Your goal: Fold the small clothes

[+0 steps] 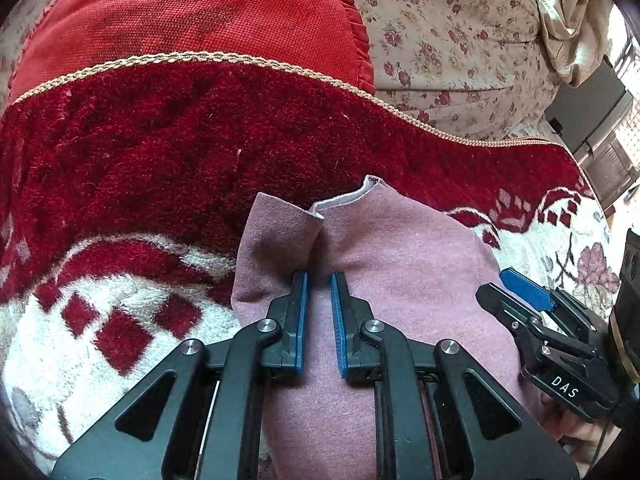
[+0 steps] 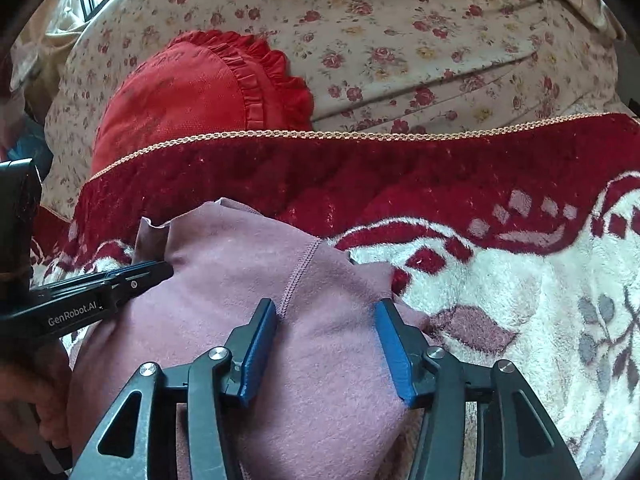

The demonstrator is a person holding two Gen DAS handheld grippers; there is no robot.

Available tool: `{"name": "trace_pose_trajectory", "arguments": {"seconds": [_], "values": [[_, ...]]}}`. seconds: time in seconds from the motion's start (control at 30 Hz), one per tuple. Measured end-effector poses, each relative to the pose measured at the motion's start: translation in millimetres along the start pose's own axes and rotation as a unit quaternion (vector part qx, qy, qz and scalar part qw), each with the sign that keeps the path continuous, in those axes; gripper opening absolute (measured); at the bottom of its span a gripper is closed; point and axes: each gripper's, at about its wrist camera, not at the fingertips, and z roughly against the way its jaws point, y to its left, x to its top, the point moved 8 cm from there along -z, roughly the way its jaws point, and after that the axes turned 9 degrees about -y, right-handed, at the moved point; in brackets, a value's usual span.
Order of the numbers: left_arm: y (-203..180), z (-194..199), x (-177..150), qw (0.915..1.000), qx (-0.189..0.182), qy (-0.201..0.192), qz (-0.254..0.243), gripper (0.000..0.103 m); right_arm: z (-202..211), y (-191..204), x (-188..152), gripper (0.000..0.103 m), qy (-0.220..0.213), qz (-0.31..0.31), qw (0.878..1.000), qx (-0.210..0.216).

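Observation:
A small mauve-pink garment [image 1: 400,256] lies on a red and white plush blanket [image 1: 140,168]; it also shows in the right wrist view [image 2: 248,264]. My left gripper [image 1: 319,280] rests over the garment near its far left edge, jaws a narrow gap apart with cloth bunched beneath them. It also shows at the left of the right wrist view [image 2: 156,270]. My right gripper [image 2: 326,308] is open wide, its blue pads pressing on the garment's right part beside a stitched seam [image 2: 298,276]. It appears at the right of the left wrist view [image 1: 512,286].
A red ruffled cushion [image 2: 192,92] and floral bedding [image 2: 400,48] lie beyond the blanket's braided edge [image 2: 360,134]. White patterned blanket [image 2: 540,320] spreads to the right. Dark furniture [image 1: 592,116] stands at the far right.

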Motion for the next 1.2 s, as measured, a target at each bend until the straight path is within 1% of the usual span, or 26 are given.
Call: {"name": "trace_pose_trajectory", "arguments": {"seconds": [0.33,0.5,0.53,0.57,0.6,0.67,0.7,0.73,0.8,0.83,0.9,0.97,1.07,1.13,1.2], "values": [[-3,-1,1,1.0000,-0.006,0.001,0.005,0.011,0,2,-2,0.051,-0.006,-0.001,1.000,-0.002],[-3,-1,1,1.0000,-0.007,0.001,0.006,0.011,6,5,3,0.051,-0.001,0.006,1.000,-0.014],[-3,-1,1,0.9999,-0.009,0.002,0.009,0.011,14,7,6,0.051,-0.010,0.005,1.000,-0.019],[-2,0,1,0.9999,-0.011,0.002,0.012,0.011,26,12,11,0.051,-0.032,0.009,0.999,-0.020],[-2,0,1,0.9998,-0.013,0.004,0.014,0.011,37,20,12,0.051,-0.046,0.015,0.999,-0.013],[-1,0,1,0.9996,-0.018,0.005,0.021,0.011,53,38,8,0.051,-0.055,0.035,0.998,0.013],[-1,0,1,0.9996,-0.019,0.005,0.023,0.011,55,43,3,0.051,-0.049,0.046,0.998,0.019],[0,0,1,0.9995,-0.020,0.005,0.023,0.011,53,48,-5,0.051,-0.033,0.058,0.998,0.022],[-1,0,1,0.9995,-0.022,0.004,0.024,0.011,37,48,-28,0.051,0.018,0.073,0.997,0.025],[-1,0,1,0.9994,-0.023,0.004,0.024,0.011,38,47,-29,0.051,0.006,0.069,0.997,0.031],[0,0,2,0.9993,-0.027,0.005,0.027,0.011,38,42,-27,0.052,0.008,0.045,0.998,0.050],[1,0,2,0.9990,-0.032,0.006,0.032,0.011,37,38,-28,0.053,0.011,0.018,0.998,0.059],[2,-1,2,0.9985,-0.039,0.010,0.038,0.011,37,42,-30,0.055,0.011,0.034,0.998,0.053],[4,1,4,0.9969,-0.054,0.017,0.055,0.011,37,43,-32,0.056,0.014,0.031,0.998,0.052],[6,10,11,0.9943,-0.071,0.010,0.080,0.011,37,44,-31,0.056,0.018,0.040,0.998,0.053]]}}
